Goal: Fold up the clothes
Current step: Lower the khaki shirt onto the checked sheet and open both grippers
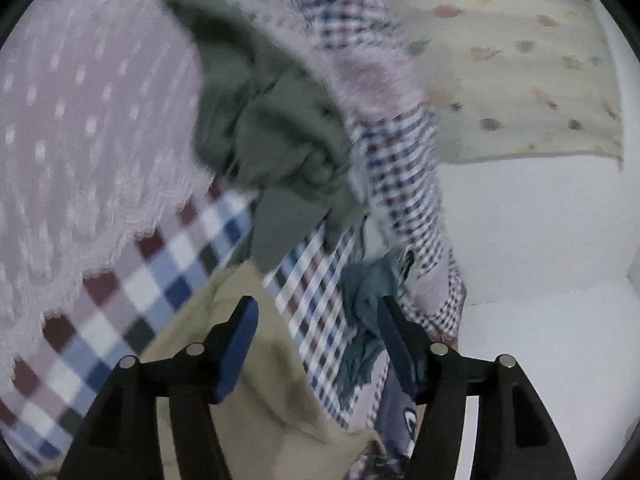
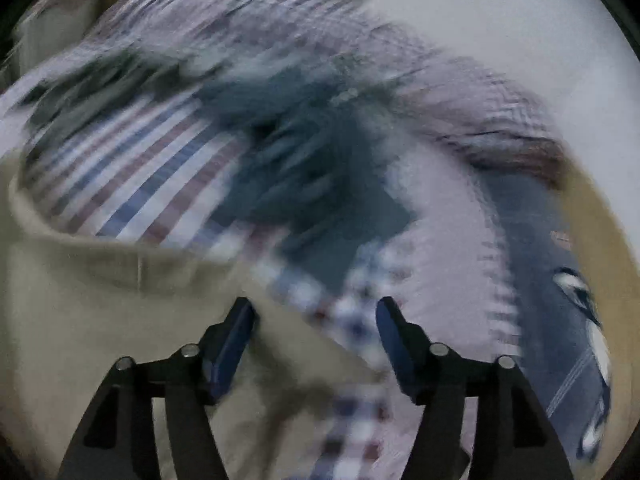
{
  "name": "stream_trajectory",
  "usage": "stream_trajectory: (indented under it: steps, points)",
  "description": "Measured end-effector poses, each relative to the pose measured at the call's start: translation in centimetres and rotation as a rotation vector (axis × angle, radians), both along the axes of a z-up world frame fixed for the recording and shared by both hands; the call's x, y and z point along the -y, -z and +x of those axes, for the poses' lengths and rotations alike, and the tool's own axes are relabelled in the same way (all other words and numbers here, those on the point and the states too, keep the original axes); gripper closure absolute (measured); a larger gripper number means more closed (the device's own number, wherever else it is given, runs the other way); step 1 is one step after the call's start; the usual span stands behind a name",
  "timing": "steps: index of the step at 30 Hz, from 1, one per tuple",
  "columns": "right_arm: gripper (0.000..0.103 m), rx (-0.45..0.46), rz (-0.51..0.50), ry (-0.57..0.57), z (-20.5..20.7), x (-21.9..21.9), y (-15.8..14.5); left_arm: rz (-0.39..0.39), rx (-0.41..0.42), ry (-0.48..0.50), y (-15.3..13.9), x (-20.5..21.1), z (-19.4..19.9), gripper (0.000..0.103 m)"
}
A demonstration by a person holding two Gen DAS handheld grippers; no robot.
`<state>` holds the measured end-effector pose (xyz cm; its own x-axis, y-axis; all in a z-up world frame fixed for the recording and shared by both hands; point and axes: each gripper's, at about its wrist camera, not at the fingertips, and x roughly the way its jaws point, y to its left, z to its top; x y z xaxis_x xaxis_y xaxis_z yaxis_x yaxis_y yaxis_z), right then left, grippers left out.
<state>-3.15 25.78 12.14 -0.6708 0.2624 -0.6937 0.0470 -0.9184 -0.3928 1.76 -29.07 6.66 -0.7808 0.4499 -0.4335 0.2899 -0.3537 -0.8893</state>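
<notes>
While both cameras swim with motion blur, the heap of clothes [image 1: 320,208] fills the space straight ahead of the left gripper [image 1: 316,320], a tangle of garments piled on one another. Sitting on top of it, ahead and a little left of the fingers, is a crumpled olive-green garment [image 1: 260,120]. Under and beside that runs a small-check plaid shirt [image 1: 400,168], trailing down toward the right finger. A teal piece [image 1: 364,312] hangs just inside that right finger, close to touching its blue pad. Below the left finger lies a tan garment [image 1: 248,400], and a navy piece with a white print [image 1: 400,420] peeks out low by the right finger.

Left gripper: fingers spread wide, nothing between them.

Over on the right gripper [image 2: 316,320], same story, fingers wide apart and empty. Ahead of it the same teal cloth [image 2: 312,184] smears across the middle of the heap, with a red-and-blue striped-looking plaid [image 2: 132,184] off to the left; the blur makes its pattern hard to judge. Tan fabric [image 2: 100,312] spreads under and left of the left finger, and the navy printed piece [image 2: 560,312] sits to the right.

Farther out in the left view, a big checked cloth [image 1: 132,304] lies left of the gripper with a pale lace cover [image 1: 80,140] beyond it. Far right, a cream spotted blanket [image 1: 520,80] rests on a white surface [image 1: 540,220].
</notes>
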Motion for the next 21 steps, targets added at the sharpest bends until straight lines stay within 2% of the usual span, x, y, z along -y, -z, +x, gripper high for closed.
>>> stream_trajectory:
  steps: [2, 6, 9, 12, 14, 18, 21]
  points:
    - [0.022, -0.045, -0.053, 0.047, 0.3, -1.1, -0.7, -0.066, -0.017, 0.002, 0.0, 0.0, 1.0, 0.036]
    - [0.022, 0.011, -0.131, 0.06, 2.6, -3.4, -0.2, -0.183, -0.036, 0.021, 0.7, 0.1, 4.2, 0.036]
    - [0.022, 0.063, -0.211, 0.047, 6.6, -5.6, 0.6, -0.271, -0.05, 0.035, 1.3, 0.1, 6.7, 0.035]
    - [0.022, 0.076, -0.342, 0.048, 11.8, -7.8, 1.5, -0.349, -0.062, 0.044, 1.8, 0.1, 9.2, 0.035]
    - [0.022, 0.091, -0.427, 0.06, 15.4, -9.2, 2.5, -0.372, -0.067, 0.054, 2.0, -0.3, 10.8, 0.034]
    - [0.022, 0.135, -0.504, 0.086, 20.4, -9.6, 5.2, -0.412, -0.056, 0.089, 2.5, -1.4, 13.1, 0.032]
    - [0.024, 0.19, -0.556, 0.089, 23.1, -9.1, 7.4, -0.408, -0.055, 0.094, 2.7, -1.5, 14.2, 0.032]
